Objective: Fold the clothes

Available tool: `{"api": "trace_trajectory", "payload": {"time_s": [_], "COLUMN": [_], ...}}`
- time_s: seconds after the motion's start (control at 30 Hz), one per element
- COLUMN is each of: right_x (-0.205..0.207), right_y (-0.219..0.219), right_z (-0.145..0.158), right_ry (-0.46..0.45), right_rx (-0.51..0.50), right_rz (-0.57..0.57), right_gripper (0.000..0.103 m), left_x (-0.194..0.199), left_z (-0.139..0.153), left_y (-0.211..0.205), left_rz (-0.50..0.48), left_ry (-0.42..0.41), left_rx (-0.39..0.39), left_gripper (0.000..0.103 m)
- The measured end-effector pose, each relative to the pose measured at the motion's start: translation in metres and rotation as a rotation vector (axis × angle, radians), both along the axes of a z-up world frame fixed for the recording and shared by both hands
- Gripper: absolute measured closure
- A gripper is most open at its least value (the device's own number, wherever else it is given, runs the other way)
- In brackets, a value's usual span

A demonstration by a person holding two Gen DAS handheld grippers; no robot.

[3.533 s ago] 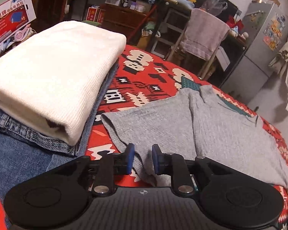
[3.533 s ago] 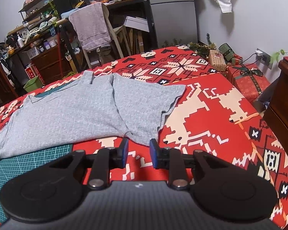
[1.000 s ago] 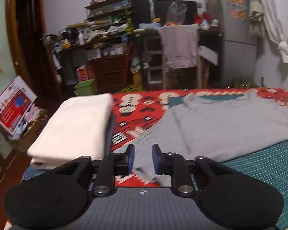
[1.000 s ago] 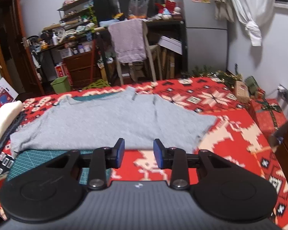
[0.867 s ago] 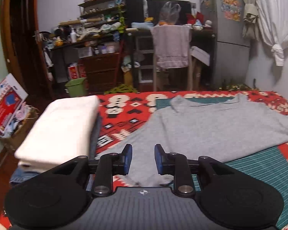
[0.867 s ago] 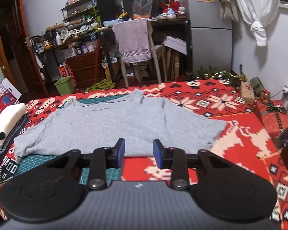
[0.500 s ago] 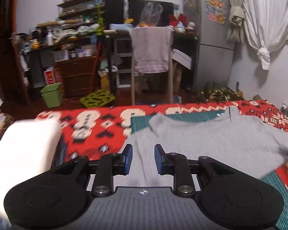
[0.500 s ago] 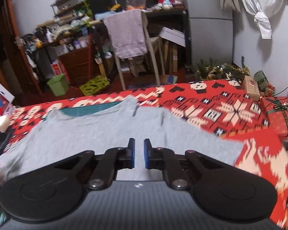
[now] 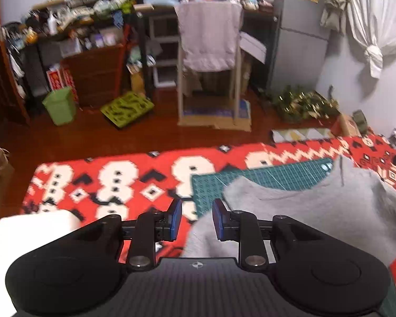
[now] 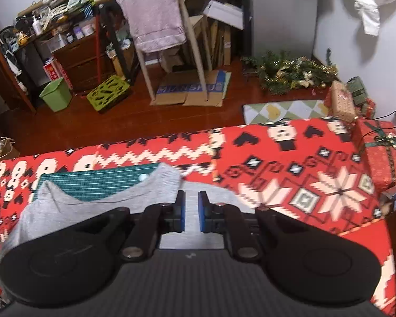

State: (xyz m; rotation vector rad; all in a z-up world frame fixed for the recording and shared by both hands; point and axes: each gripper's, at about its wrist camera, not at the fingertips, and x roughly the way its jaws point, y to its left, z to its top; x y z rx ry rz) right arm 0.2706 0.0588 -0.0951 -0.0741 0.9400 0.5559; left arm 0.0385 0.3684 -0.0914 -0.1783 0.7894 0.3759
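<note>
Flat surface covered by a red patterned blanket [image 10: 290, 155] with white and black pixel-style figures, zigzags and snowflakes. Directly on it: a dark green gridded cutting mat [image 10: 97, 182], lying flat; a grey knit garment [image 9: 330, 211] spread over the mat's near part and onto the blanket; a folded white cloth [image 9: 26, 235] at the left edge, blurred.

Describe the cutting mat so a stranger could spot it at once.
Start from the red patterned blanket that covers the work surface. Near its far edge lies the flat green cutting mat, its near part hidden under the grey shirt. Its plain teal face with a fine pale grid is unlike the busy blanket and the soft plain shirt.
</note>
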Motion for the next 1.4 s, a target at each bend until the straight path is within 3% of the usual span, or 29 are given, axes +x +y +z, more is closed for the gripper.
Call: {"api": "trace_trajectory", "payload": {"time_s": [0.17, 0.3, 0.5, 0.57, 0.6, 0.63, 0.77, 1.0, 1.07, 1.1, 1.23, 1.4], "right_x": [-0.013, -0.024, -0.042, -0.045, -0.046, -0.047, -0.046, -0.039, -0.038, -0.038, -0.028, -0.007], "right_y": [0.046, 0.091, 0.169, 0.193, 0.204, 0.213, 0.243, 0.267, 0.268, 0.268, 0.259, 0.252], "right_z": [-0.005, -0.017, -0.032, -0.036, -0.038, -0.039, -0.049, -0.072, -0.078, -0.078, -0.071, -0.082], "right_ry": [0.01, 0.042, 0.068, 0.07, 0.067, 0.061, 0.079, 0.107, 0.116, 0.128, 0.237, 0.313], "right_rx": [0.026, 0.041, 0.084, 0.09, 0.086, 0.078, 0.042, -0.006, -0.017, -0.008, 0.108, 0.158], "right_rz": [0.082, 0.149, 0.309, 0.366, 0.399, 0.432, 0.528, 0.582, 0.601, 0.608, 0.598, 0.521], "right_gripper": [0.091, 0.091, 0.091, 0.087, 0.076, 0.072, 0.071, 0.073, 0.087, 0.093, 0.096, 0.096], "left_x": [0.02, 0.044, 0.063, 0.063, 0.063, 0.061, 0.055, 0.054, 0.053, 0.053, 0.045, 0.043], "left_z": [-0.009, -0.026, -0.047, -0.053, -0.056, -0.058, -0.065, -0.077, -0.077, -0.077, -0.066, -0.069], "left_y": [-0.007, -0.004, 0.025, 0.037, 0.042, 0.046, 0.055, 0.057, 0.06, 0.061, 0.063, 0.066], "left_rz": [-0.09, -0.102, -0.113, -0.13, -0.141, -0.156, -0.186, -0.195, -0.184, -0.177, -0.152, -0.106], "left_ry": [0.0, 0.012, 0.022, 0.039, 0.046, 0.05, 0.061, 0.084, 0.077, 0.077, 0.042, 0.053], "left_rx": [-0.081, -0.109, -0.127, -0.153, -0.165, -0.175, -0.221, -0.236, -0.246, -0.245, -0.253, -0.254], "left_gripper": [0.08, 0.088, 0.086, 0.085, 0.085, 0.085, 0.085, 0.085, 0.092, 0.102, 0.102, 0.102]}}
